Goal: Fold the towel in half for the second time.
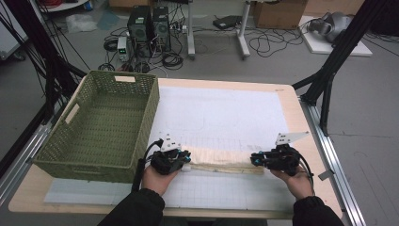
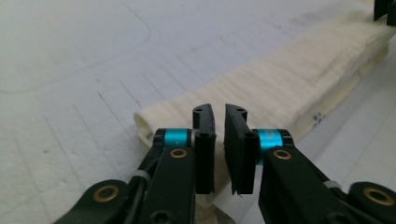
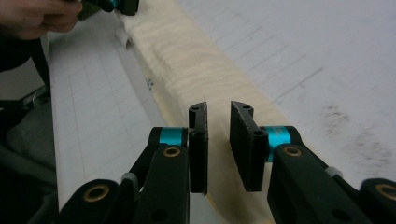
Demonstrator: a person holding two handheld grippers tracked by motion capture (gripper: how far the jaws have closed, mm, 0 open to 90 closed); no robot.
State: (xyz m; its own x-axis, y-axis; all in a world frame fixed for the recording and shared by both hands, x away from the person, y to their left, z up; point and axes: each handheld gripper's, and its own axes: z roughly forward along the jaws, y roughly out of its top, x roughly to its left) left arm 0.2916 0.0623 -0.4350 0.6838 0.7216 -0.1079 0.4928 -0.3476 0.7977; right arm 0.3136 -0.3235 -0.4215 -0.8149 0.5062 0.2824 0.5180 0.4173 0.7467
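Folded towel (image 1: 221,162), between both hand-held grippers, unclamped

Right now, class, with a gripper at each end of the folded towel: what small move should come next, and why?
Probably close both grippers on the towel: the left gripper and the right gripper each show a gap over the cloth.

the left gripper (image 1: 184,162) sits low at the near left end of the folded towel (image 1: 221,160), its jaws a small gap apart. the right gripper (image 1: 254,159) sits at the towel's right end, jaws also a small gap apart, pointing at the left one.
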